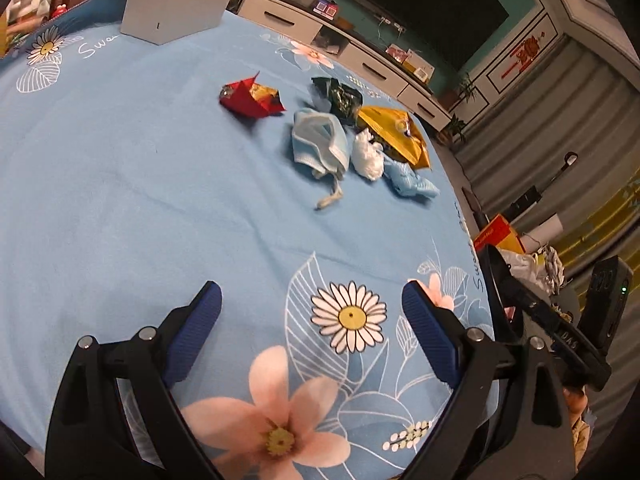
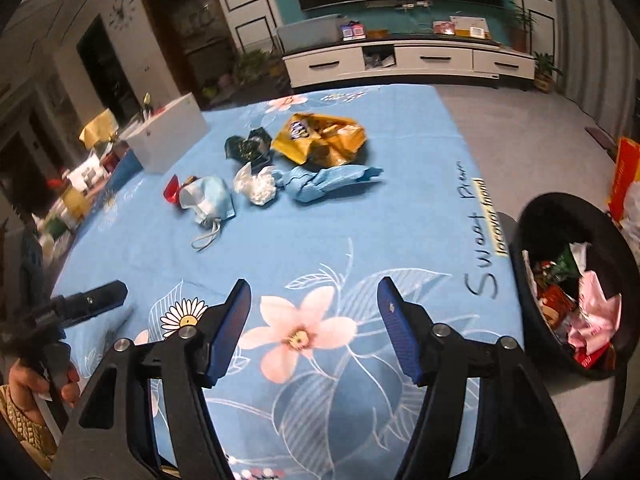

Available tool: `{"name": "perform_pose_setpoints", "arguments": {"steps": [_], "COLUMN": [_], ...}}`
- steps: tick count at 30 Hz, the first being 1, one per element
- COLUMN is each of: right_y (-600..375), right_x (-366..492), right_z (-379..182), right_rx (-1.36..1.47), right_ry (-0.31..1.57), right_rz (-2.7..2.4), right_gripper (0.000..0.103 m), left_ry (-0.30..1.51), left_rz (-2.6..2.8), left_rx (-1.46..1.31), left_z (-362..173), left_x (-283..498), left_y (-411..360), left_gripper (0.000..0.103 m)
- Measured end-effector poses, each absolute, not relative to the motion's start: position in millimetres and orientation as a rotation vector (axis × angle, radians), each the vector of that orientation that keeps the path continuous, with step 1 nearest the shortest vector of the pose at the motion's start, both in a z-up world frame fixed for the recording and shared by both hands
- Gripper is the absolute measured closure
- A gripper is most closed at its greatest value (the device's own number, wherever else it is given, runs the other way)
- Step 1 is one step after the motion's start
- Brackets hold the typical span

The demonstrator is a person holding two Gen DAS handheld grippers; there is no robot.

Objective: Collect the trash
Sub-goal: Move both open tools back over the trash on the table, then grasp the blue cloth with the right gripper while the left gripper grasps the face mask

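Note:
Trash lies in a cluster on the blue flowered tablecloth (image 1: 120, 184): a red wrapper (image 1: 250, 98), a dark green wrapper (image 1: 340, 96), a yellow snack bag (image 1: 394, 134), a crumpled face mask (image 1: 318, 146), a white tissue wad (image 1: 366, 154) and a blue crumpled sheet (image 1: 410, 184). The right wrist view shows the same mask (image 2: 208, 200), tissue (image 2: 256, 184), blue sheet (image 2: 328, 182) and yellow bag (image 2: 320, 138). My left gripper (image 1: 312, 300) hangs open over the near cloth, nothing between its fingers. My right gripper (image 2: 314, 296) is open and empty too, well short of the pile.
A black bin (image 2: 532, 220) with several discarded wrappers stands off the table's right edge. A white box (image 1: 176, 4) sits at the far left of the cloth. Cluttered goods crowd the table's left side (image 2: 80, 184). A white TV cabinet (image 2: 408, 62) lines the back wall.

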State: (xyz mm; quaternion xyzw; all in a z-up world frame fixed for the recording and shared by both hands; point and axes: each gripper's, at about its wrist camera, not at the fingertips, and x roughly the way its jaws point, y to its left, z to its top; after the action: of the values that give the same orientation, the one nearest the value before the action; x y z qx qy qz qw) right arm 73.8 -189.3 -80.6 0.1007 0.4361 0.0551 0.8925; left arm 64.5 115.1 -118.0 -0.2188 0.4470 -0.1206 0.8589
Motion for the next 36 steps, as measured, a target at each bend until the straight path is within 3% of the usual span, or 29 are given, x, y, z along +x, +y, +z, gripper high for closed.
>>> {"name": "perform_pose_setpoints", "arguments": {"steps": [30,34,36], "right_y": [-163.5,-158.2,-156.2], "right_x": [214.1,228.5,233.4], "right_z": [-125.8,-133.6,-137.9], "right_rx": [-0.004,-0.044,-0.067], "right_ry": [0.900,0.914,0.924], "right_rz": [0.191,0.226,0.228], "right_gripper": [0.040,0.049,0.053], "left_ry": [0.906,0.894,0.904], "left_rz": [-0.229,-0.209,-0.211], "left_rx": [-0.345,-0.290,-0.287], "left_z": [-134.1,-136.4,-138.8], "left_x": [176.5,193.5,200.8], "left_y": [76.2,65.3,63.1], "left_gripper": [0.012,0.022,0.032]}}
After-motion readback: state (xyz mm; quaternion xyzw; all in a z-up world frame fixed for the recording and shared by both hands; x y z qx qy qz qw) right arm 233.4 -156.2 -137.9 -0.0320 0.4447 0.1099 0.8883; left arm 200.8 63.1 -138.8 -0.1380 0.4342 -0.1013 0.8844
